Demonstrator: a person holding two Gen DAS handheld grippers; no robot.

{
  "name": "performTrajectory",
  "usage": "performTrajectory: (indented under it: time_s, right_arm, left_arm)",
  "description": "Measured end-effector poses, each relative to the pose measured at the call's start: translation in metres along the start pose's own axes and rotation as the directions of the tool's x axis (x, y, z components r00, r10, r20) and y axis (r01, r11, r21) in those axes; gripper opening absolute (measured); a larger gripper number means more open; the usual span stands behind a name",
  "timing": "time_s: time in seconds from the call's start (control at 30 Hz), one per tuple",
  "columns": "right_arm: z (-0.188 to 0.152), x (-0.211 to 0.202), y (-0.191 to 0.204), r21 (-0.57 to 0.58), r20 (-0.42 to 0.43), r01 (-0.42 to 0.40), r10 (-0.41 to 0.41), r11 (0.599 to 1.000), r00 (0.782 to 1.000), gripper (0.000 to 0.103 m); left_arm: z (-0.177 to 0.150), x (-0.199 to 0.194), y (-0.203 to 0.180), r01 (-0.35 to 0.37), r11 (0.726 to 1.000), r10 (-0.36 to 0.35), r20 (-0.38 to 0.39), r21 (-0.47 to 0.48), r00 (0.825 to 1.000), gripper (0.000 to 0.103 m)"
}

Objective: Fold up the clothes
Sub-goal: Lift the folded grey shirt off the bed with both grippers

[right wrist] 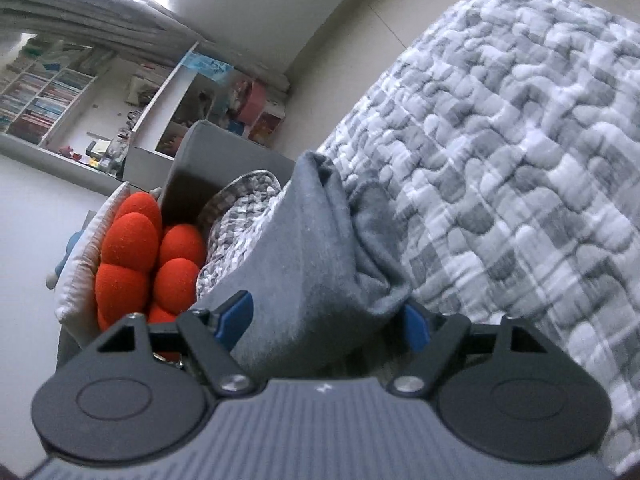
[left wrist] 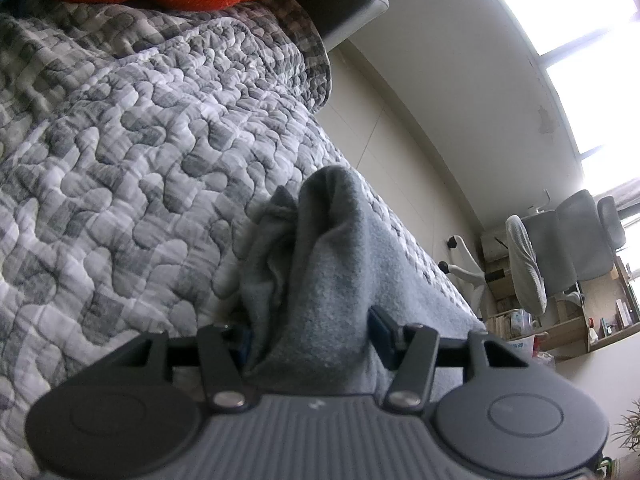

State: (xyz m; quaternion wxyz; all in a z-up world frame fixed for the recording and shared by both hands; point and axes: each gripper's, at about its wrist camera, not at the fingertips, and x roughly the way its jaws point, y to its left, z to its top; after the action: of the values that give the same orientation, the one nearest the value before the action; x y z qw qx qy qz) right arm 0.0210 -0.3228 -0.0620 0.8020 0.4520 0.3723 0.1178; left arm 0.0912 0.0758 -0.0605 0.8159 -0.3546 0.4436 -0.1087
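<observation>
While the grey garment [left wrist: 332, 248] is bunched between both grippers on the quilt [left wrist: 120, 140], the left gripper [left wrist: 310, 334] appears clamped on it; whether the right gripper [right wrist: 328, 320] is gripping cannot be told; edges should be matched before folding.

A bed with a grey quilted cover [left wrist: 120, 160] fills the room. A red cushion [right wrist: 128, 240] lies at its head. Bright windows [left wrist: 560, 8], pale walls, an office chair [left wrist: 560, 248] and white shelves [right wrist: 48, 100] stand behind.

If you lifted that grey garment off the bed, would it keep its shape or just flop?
Probably flop: the grey garment already sags in soft bunched folds on the quilt. It looks like thick fleecy knit, so likely not slippery. It should drape and hang rather than slide or roll.
</observation>
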Motion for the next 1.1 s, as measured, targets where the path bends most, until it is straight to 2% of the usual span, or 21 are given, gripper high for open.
performTrajectory:
  time_s: [0.2,0.47,0.53,0.57,0.6,0.63,0.7,1.1]
  right_arm:
    - [0.006,0.012,0.002,-0.024,0.011,-0.009,0.009,1.0,1.0,0.081]
    - [0.004,0.026,0.013,-0.1,0.06,0.034,-0.028,0.994,0.998,0.081]
    - [0.002,0.029,0.018,-0.126,0.076,0.065,-0.056,0.99,0.996,0.076]
    - [0.0,0.03,0.021,-0.143,0.086,0.09,-0.079,0.986,0.993,0.066]
    - [-0.001,0.03,0.021,-0.157,0.099,0.125,-0.111,0.98,0.989,0.051]
    - [-0.002,0.03,0.021,-0.165,0.107,0.145,-0.128,0.976,0.986,0.047]
    - [-0.004,0.03,0.02,-0.175,0.116,0.158,-0.139,0.972,0.983,0.045]
    - [-0.006,0.035,0.022,-0.175,0.131,0.173,-0.151,0.969,0.98,0.047]
  left_arm:
    - [0.001,0.002,-0.001,-0.003,1.0,0.003,0.003,0.009,1.0,0.058]
    - [0.001,0.003,-0.004,-0.012,1.0,0.012,0.007,0.022,1.0,0.059]
    - [0.001,0.003,-0.004,-0.012,1.0,0.012,0.007,0.023,1.0,0.06]
    - [0.001,0.004,-0.004,-0.012,1.0,0.012,0.007,0.024,1.0,0.06]
    - [0.001,0.004,-0.004,-0.012,1.0,0.012,0.006,0.025,1.0,0.06]
    - [0.001,0.004,-0.004,-0.011,1.0,0.011,0.006,0.026,1.0,0.06]
    - [0.001,0.004,-0.004,-0.012,1.0,0.012,0.007,0.028,1.0,0.06]
    - [-0.004,0.008,-0.017,-0.043,0.994,0.041,0.026,0.097,0.999,0.068]
